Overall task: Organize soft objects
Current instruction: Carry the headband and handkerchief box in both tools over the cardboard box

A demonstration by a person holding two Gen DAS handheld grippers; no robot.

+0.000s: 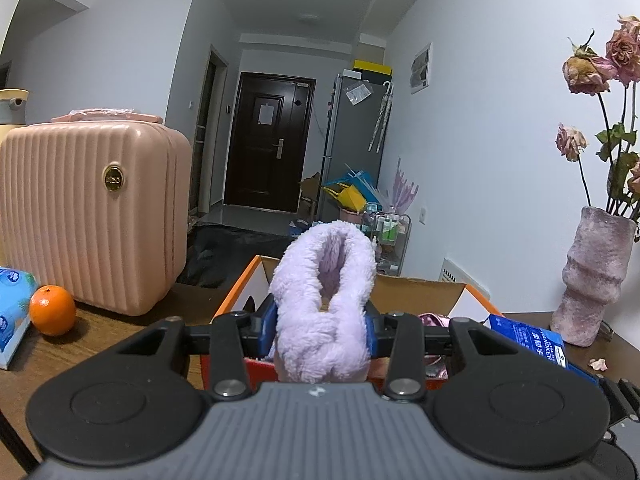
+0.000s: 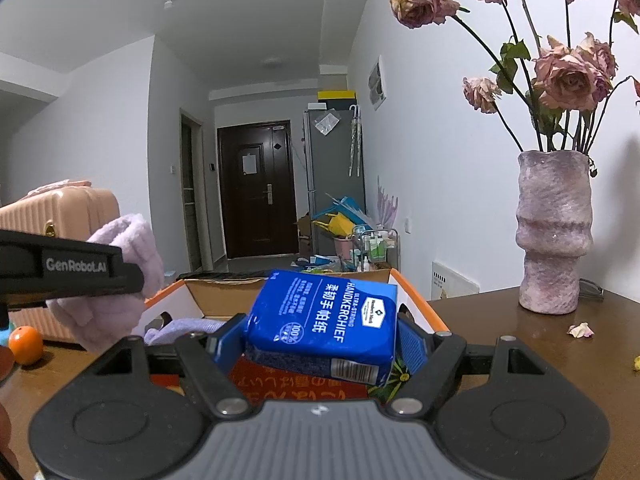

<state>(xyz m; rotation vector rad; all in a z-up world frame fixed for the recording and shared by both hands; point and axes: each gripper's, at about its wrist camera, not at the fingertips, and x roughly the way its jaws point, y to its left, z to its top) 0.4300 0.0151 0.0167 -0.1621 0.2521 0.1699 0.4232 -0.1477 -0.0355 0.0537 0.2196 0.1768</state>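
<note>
Room: white walls (image 1: 460, 120), white ceiling (image 2: 240, 20) with a round lamp (image 1: 308, 19) at upper centre. Hallway, centre frame: dark panelled door (image 1: 266, 144) with a paper sheet on it. Right of it, a grey refrigerator (image 1: 354, 136), yellow box (image 1: 372, 66) on top. Dark floor (image 1: 240, 240) beyond. Brown wooden tabletop (image 2: 520, 328) across the lower frame. Light even, cool, indoor.

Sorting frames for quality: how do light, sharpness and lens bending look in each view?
Left wrist view: even indoor light, purple fluffy cloth crisp, far door soft, walls bowed, black corners. Right wrist view: same light, blue tissue pack print readable, vase curved by the fisheye.
</note>
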